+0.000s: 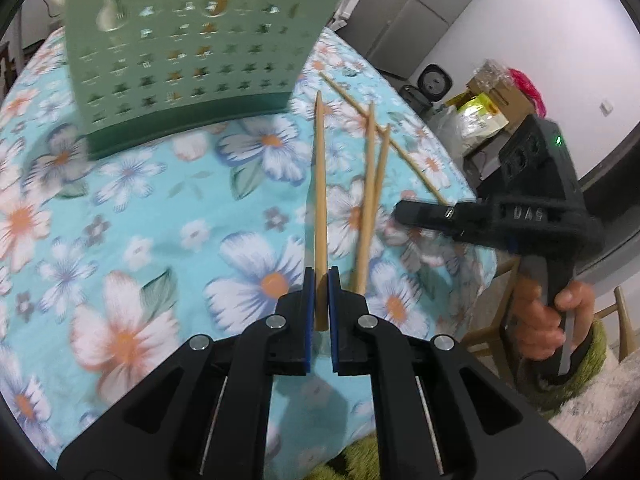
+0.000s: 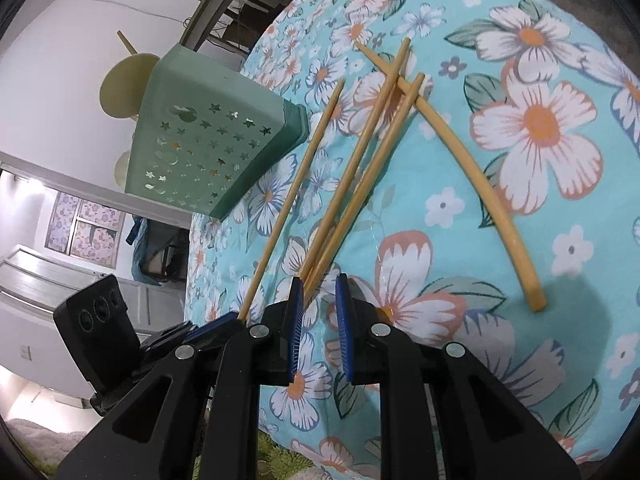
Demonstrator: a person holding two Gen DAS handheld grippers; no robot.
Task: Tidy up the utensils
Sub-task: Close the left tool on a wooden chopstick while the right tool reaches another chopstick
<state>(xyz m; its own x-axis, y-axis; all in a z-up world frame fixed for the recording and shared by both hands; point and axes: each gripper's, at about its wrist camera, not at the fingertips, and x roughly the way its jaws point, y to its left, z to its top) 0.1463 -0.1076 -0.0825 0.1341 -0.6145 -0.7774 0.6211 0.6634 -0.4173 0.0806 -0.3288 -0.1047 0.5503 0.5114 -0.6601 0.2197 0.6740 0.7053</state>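
My left gripper point(image 1: 321, 276) is shut on one wooden chopstick point(image 1: 320, 184), which points away toward the green perforated utensil holder point(image 1: 192, 52). Two more chopsticks point(image 1: 372, 184) lie crossed just to its right, and a fourth chopstick point(image 1: 384, 136) lies slanted behind them. My right gripper point(image 1: 404, 210) hovers over the near end of that fourth chopstick. In the right wrist view my right gripper point(image 2: 319, 280) is open, with the ends of two chopsticks point(image 2: 360, 152) between its fingers. The held chopstick point(image 2: 296, 188) runs to the left gripper point(image 2: 224, 320). The holder point(image 2: 208, 136) stands behind.
The table wears a turquoise floral cloth point(image 1: 160, 216). The fourth chopstick point(image 2: 476, 184) lies alone to the right. The table edge drops off close to the right gripper, with a chair point(image 1: 496, 328) and boxes point(image 1: 492, 108) beyond. Spoons show inside the holder.
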